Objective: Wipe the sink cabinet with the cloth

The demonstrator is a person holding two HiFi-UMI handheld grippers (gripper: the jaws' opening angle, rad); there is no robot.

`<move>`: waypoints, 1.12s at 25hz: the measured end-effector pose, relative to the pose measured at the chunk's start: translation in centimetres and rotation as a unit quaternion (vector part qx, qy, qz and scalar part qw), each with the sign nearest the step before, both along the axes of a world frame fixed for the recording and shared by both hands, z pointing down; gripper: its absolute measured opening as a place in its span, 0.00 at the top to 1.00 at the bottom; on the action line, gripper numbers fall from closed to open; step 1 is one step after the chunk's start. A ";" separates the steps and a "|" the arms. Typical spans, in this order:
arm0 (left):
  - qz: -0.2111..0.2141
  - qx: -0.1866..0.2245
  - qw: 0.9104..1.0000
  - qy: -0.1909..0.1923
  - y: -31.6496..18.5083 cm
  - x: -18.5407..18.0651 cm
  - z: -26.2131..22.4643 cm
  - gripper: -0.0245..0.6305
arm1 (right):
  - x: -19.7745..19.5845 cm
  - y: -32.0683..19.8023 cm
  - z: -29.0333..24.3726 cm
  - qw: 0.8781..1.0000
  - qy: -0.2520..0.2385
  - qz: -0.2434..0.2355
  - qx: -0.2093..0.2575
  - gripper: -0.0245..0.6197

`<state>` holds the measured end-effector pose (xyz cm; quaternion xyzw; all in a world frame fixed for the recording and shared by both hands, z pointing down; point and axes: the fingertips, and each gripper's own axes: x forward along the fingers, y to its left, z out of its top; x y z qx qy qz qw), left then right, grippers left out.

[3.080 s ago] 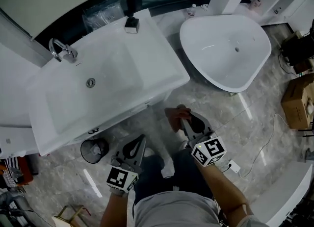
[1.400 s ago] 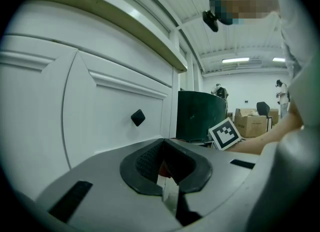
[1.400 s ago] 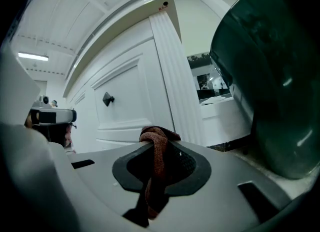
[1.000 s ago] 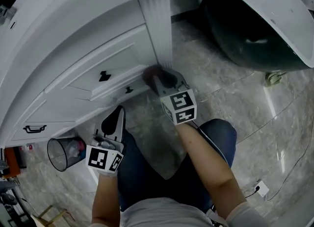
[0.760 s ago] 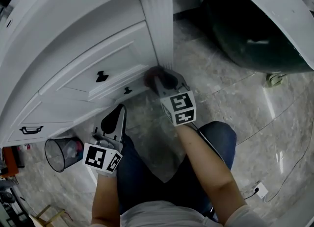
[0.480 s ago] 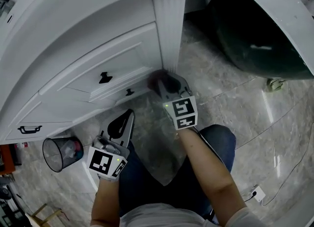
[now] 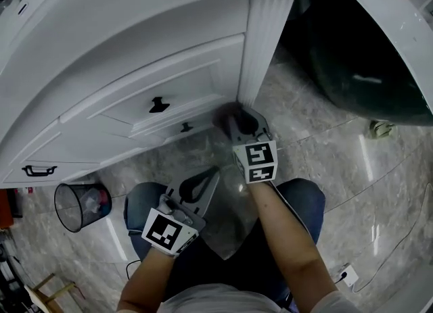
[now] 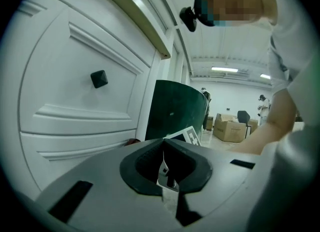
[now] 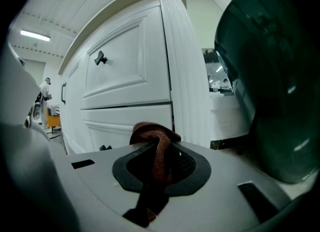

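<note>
Item: sink cabinet (image 7: 169, 88), white, panelled, with a fluted corner post (image 7: 264, 48) at its right end and the top overhanging the fronts. No streak or damp mark could be made out on the panels, so the wiped share could not be read; the work was judged to be at an early or middle stage, with the upper panel and the fronts further left likely left to do. A dark bathtub (image 7: 365, 68) was recorded near the post on the right, so that only a narrow gap of marble floor (image 7: 325, 163) was left there; sideways room on that side was judged tight. Open floor was noted before the cabinet and leftward as far as a mesh wastebasket (image 7: 80, 205), set well apart. The right hand-held gripper (image 7: 233, 117) was held low at the foot of the post, its jaws pinched on the cloth (image 9: 152, 141), a reddish-brown wad bunched above the jaws and lying at or just beside the lowest drawer front; actual contact could not be confirmed. The left hand-held gripper (image 7: 211, 175) was held lower, apart from the cabinet, with jaws pressed together and nothing between them. Two small black knobs (image 7: 157, 105) were noted as protruding edges on the panels, to be passed around.
</note>
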<state>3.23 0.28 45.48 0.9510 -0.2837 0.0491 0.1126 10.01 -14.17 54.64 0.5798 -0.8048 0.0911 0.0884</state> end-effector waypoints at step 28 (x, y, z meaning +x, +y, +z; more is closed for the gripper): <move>0.026 -0.004 0.999 0.021 1.6 -1.3 -1.1 0.95 | 0.6 0.0 13.2 0.984 0.008 0.066 -0.166 0.87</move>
